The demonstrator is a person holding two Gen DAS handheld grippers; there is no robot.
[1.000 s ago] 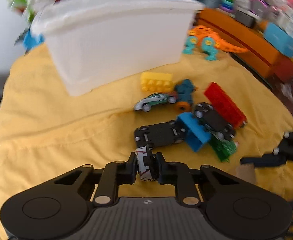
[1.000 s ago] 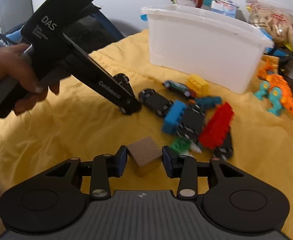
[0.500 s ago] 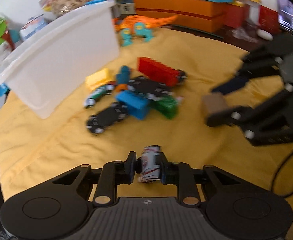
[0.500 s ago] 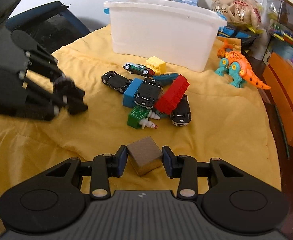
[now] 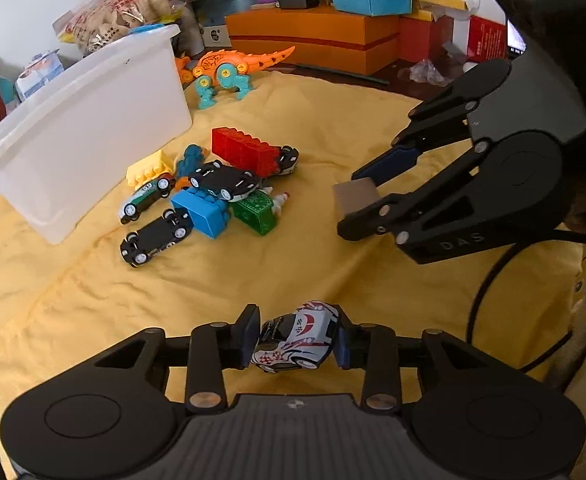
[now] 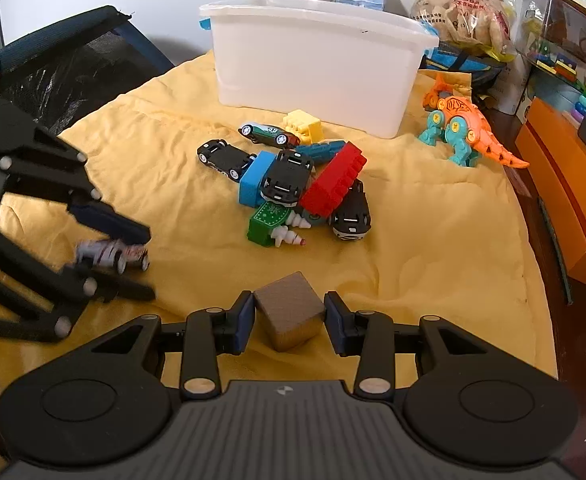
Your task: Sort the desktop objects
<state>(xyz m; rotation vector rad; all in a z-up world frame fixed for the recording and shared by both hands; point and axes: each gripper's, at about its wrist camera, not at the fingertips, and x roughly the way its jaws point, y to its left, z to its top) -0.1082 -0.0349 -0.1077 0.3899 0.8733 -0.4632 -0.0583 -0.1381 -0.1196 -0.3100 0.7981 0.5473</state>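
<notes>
A small white toy car [image 5: 297,334] with red and black markings lies crosswise between the jaws of my left gripper [image 5: 296,320], which are opening; the pads no longer press it. In the right wrist view the car [image 6: 109,254] is blurred between the left gripper's [image 6: 147,262] spread fingers, just over the yellow cloth [image 6: 413,240]. My right gripper [image 6: 289,300] is shut on a brown wooden cube [image 6: 289,312], also visible as the cube [image 5: 355,200] at right. A white bin [image 6: 313,60] stands at the back.
A pile of toys lies in front of the bin: a red brick [image 6: 335,184], a blue brick [image 5: 201,212], a green block [image 6: 267,220], a yellow brick [image 6: 303,124] and several toy cars. An orange dinosaur [image 6: 461,120] stands right of the bin. Orange boxes [image 5: 313,36] border the cloth.
The left gripper swung away from the toy pile and its jaws parted; the white car turned from upright to crosswise between them. The right gripper still grips the cube.
</notes>
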